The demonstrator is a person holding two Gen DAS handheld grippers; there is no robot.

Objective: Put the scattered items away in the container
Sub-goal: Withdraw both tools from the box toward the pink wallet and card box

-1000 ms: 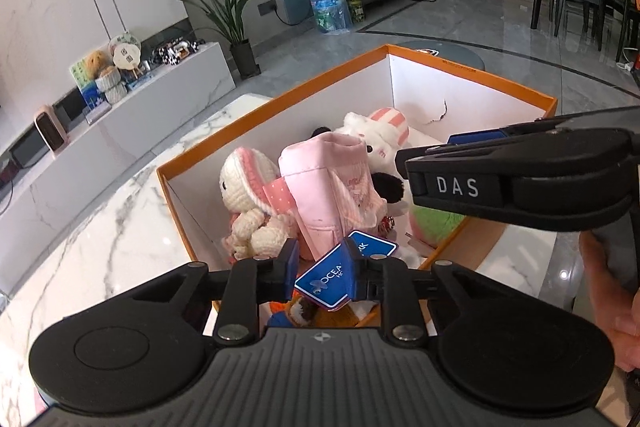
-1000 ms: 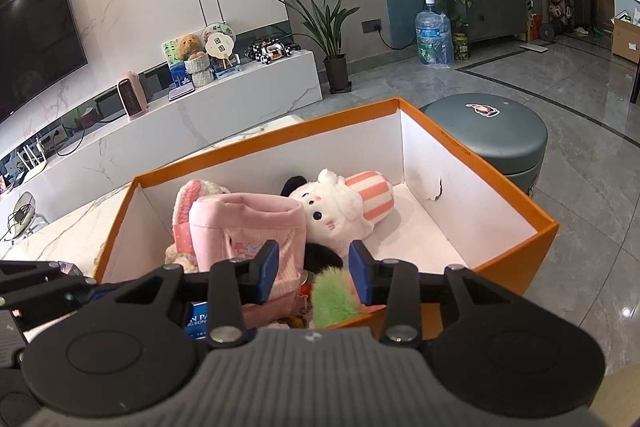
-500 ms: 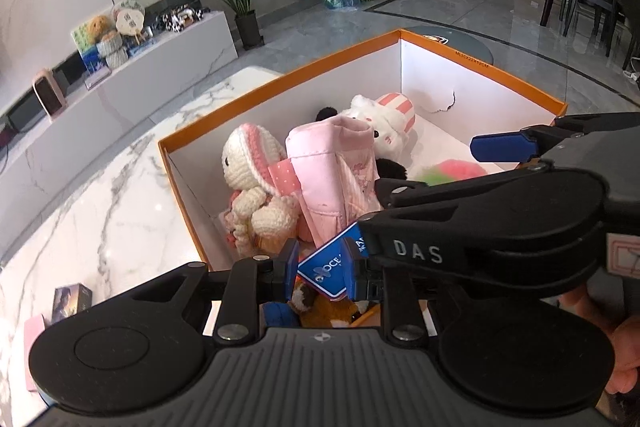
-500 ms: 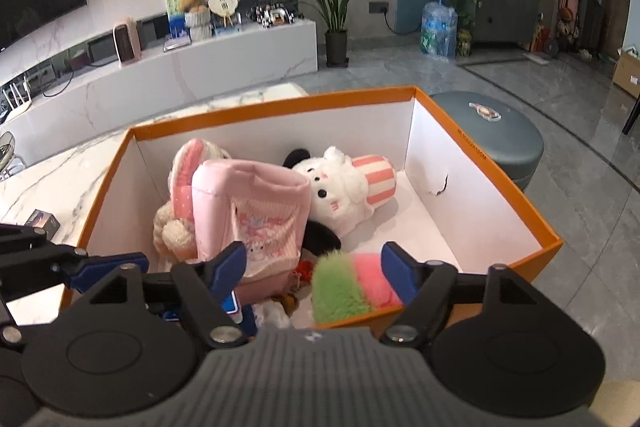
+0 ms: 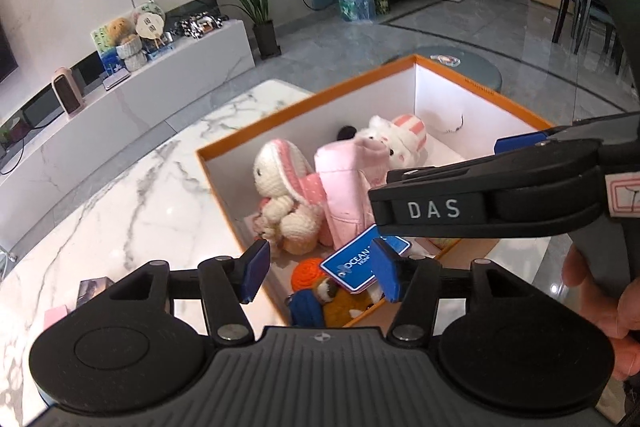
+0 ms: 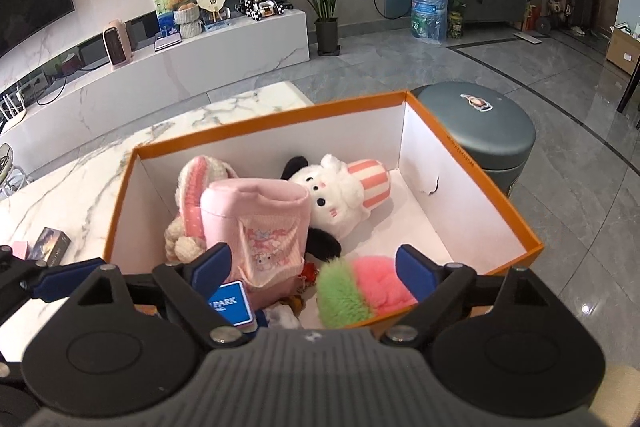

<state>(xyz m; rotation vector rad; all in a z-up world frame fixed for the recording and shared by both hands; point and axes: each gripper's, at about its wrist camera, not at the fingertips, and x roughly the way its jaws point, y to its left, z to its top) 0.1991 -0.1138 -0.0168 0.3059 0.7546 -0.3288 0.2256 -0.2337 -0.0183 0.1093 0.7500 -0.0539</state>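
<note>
Both the left gripper (image 5: 320, 275) and right gripper (image 6: 316, 269) hover with fingers opening, gripping nothing, above the orange box (image 6: 472, 171) at frame centre, where the blue tag (image 5: 356, 263) and green-pink pompom (image 6: 360, 287) lie.

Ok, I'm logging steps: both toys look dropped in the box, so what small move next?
Probably swing the left gripper, jaws opening and free of the blue card, toward the small boxes left on the table.
</note>
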